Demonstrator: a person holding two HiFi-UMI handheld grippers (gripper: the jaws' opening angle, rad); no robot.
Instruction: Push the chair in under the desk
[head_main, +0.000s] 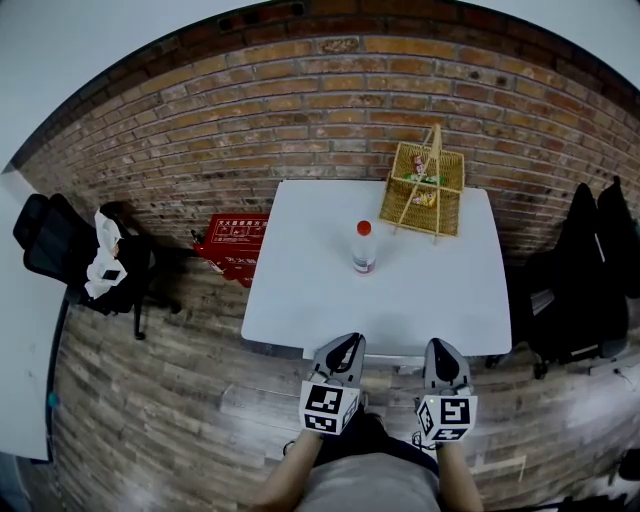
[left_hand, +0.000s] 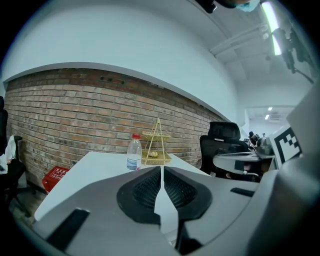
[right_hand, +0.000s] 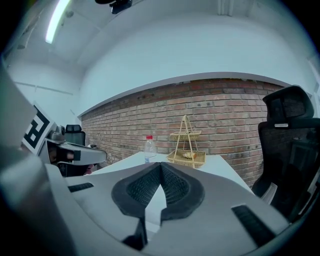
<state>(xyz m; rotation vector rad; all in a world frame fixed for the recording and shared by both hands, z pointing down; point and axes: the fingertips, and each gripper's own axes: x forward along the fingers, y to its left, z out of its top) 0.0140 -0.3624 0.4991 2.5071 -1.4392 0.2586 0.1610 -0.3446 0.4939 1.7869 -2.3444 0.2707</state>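
A white desk stands against a brick wall. One black office chair stands off the desk's right side, also in the right gripper view and the left gripper view. A second black chair, with white cloth draped over it, stands away to the left. My left gripper and right gripper hover side by side at the desk's near edge, pointing across it. Each one's jaws are shut with nothing between them, the left and the right. Neither touches a chair.
On the desk stand a clear bottle with a red cap and a wicker basket with a tall handle. A red crate sits on the wooden floor by the wall, left of the desk. The person's body fills the bottom edge.
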